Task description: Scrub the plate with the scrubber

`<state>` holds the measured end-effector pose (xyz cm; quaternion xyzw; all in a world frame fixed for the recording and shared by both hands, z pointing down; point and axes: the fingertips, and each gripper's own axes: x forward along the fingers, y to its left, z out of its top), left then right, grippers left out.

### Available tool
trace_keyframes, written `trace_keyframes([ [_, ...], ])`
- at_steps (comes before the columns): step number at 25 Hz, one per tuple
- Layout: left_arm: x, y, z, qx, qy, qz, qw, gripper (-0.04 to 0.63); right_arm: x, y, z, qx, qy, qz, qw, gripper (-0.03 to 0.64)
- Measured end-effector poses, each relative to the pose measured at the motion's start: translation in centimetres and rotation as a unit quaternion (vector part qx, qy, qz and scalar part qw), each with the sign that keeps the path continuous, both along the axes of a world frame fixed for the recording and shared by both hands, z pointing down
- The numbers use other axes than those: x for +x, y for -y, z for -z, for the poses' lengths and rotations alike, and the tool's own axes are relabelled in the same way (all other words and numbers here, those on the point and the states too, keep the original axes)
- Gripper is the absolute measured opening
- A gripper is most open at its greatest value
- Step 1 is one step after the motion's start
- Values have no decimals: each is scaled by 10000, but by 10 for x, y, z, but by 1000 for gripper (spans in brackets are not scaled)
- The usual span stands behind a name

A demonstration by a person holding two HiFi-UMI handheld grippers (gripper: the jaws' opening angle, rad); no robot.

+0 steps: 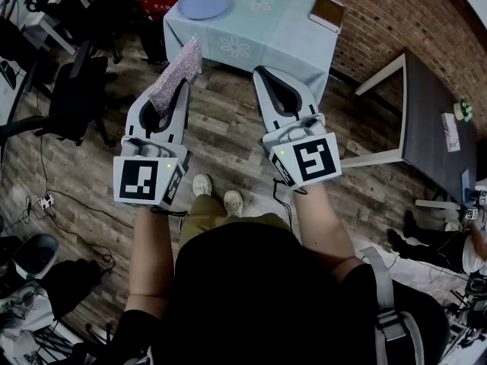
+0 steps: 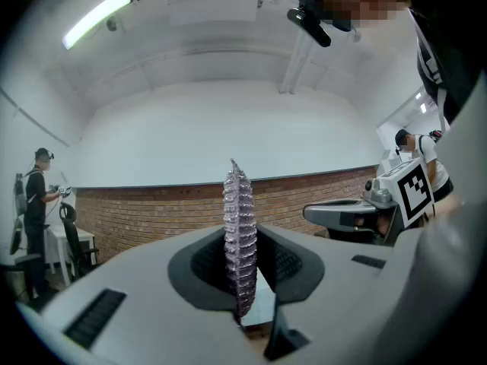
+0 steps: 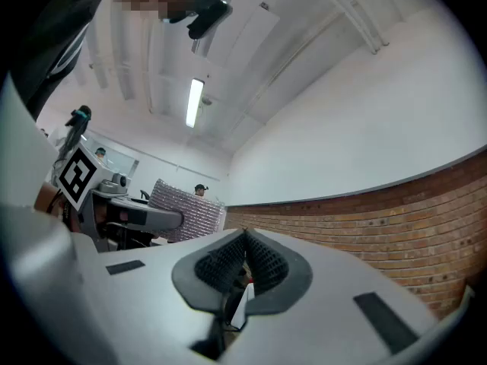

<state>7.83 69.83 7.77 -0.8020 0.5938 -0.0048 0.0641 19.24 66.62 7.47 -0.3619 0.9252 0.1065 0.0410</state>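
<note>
The left gripper (image 1: 176, 90) is clamped on the scrubber (image 1: 179, 65), whose long axis runs on past the jaw tips toward the far table (image 1: 259, 33). The plate (image 1: 204, 4) lies on that table's far left corner, well apart from the scrubber. The right gripper (image 1: 264, 73), jaws together, holds nothing

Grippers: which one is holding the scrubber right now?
The left gripper: its jaws are shut on the silvery scrubber, which sticks out past the tips. The right gripper has its jaws together with nothing between them.
</note>
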Motion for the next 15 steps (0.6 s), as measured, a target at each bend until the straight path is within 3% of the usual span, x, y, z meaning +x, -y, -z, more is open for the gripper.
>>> trace_keyframes([
  [3,-3,-7,0,40,125,80,9999,78,2,-6,-2,-11,-14,-40,10000,36],
  [15,-12,-4,0,53,29,176,9998,78,-5,-3,-4,-49,-35,62,10000,36],
])
